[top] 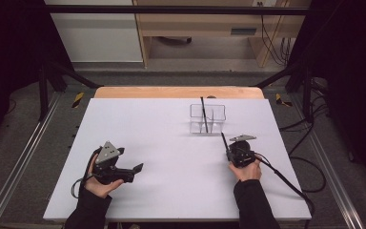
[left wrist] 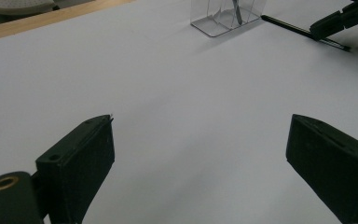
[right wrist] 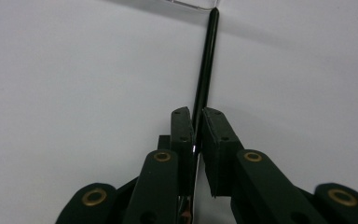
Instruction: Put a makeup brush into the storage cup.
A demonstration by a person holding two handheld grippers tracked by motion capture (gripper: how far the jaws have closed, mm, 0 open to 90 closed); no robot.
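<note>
Right claw (right wrist: 196, 122), lower centre of its own view, is clamped on a black pen (right wrist: 205, 70); the pen's near end is hidden between the pads, its tip reaching the clear organizer (top: 208, 119). Left claw (top: 134, 168) gapes wide, empty, on white surface (top: 162, 157).

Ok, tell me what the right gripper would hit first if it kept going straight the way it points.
The right gripper, shut on a black pen, points along that pen toward the clear organizer. The pen's far tip would likely meet the organizer's base first; depth is hard to judge.
</note>
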